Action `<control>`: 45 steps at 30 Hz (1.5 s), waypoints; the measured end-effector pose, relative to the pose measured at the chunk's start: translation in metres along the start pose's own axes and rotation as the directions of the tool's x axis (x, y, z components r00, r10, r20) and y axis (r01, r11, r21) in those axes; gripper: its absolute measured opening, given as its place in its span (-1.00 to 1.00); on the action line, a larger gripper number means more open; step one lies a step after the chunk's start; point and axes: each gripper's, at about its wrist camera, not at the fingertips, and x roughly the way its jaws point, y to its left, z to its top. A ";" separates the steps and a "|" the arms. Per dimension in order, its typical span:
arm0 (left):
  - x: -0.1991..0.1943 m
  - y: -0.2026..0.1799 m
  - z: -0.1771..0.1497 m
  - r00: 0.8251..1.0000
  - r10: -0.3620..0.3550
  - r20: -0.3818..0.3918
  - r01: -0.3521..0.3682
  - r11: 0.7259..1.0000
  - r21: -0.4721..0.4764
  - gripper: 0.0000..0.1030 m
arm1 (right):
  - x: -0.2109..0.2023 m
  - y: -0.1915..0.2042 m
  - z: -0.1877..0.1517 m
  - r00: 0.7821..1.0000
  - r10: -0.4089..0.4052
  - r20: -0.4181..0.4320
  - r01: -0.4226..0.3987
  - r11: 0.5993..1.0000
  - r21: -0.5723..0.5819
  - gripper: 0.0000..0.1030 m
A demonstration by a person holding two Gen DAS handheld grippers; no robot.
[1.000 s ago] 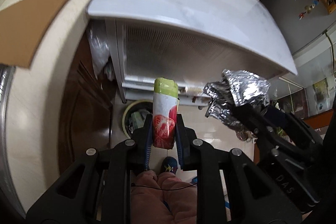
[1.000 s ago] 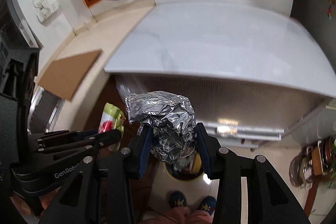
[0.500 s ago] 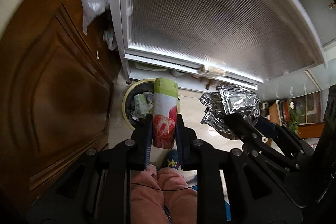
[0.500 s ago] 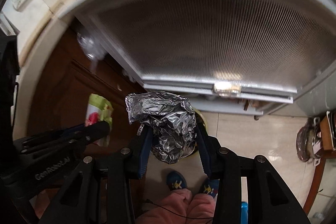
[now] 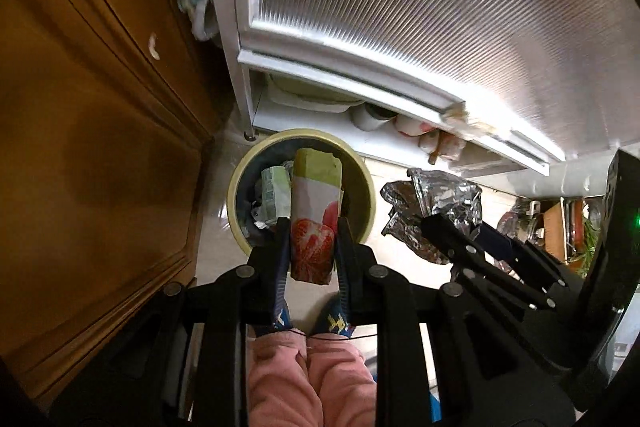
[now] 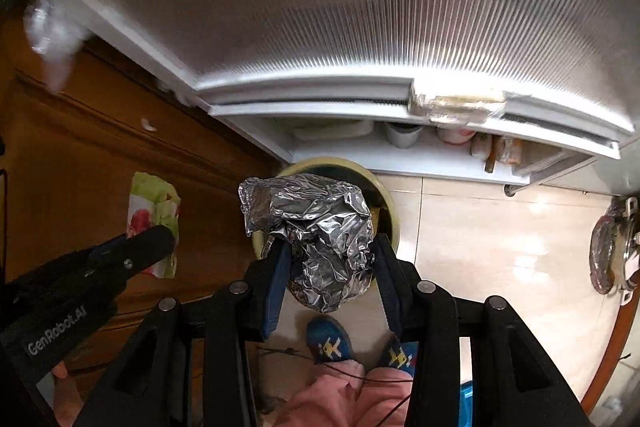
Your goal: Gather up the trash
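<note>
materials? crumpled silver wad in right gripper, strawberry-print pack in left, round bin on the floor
Crumpled silver wad: looks like aluminium foil, mirror-bright with sharp creases.
Strawberry-print pack: probably printed plastic or coated-paper wrapper, flat, slightly glossy; can't tell which.
Round yellow-green bin: likely moulded plastic, with a smooth, uniform rim.

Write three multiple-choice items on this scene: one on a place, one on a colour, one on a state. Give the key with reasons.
1. Where is the bin?
A. on the floor by the white cabinet
B. on the counter
C. in a person's lap

2. What colour is the carton's top?
A. blue
B. green
C. black

3. What is the right gripper doing?
A. hanging open and empty
B. gripping the bin rim
C. clamping a foil wad

Key: 1 A, the bin stands on floor tiles under the cabinet edge. 2 B, the carton's top band is green. 3 C, both pads press the foil.
</note>
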 end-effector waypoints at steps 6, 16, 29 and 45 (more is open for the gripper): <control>0.041 0.004 0.003 1.000 0.014 -0.005 -0.014 1.000 -0.001 -0.45 | 0.056 -0.005 0.008 1.000 -0.002 -0.029 0.002 1.000 -0.003 -0.19; 0.068 0.011 0.009 0.997 0.077 0.004 -0.077 0.997 0.012 0.35 | 0.103 -0.012 0.017 0.999 0.011 -0.044 -0.011 1.000 0.001 0.09; 0.061 0.005 0.014 0.996 0.090 0.006 -0.090 0.995 0.035 0.38 | 0.091 -0.020 0.021 1.000 -0.003 -0.015 0.003 1.000 0.018 0.15; 0.009 -0.012 0.014 0.993 0.118 0.017 -0.119 0.991 0.060 0.38 | 0.044 -0.019 0.019 1.000 -0.008 0.010 0.008 1.000 0.020 0.17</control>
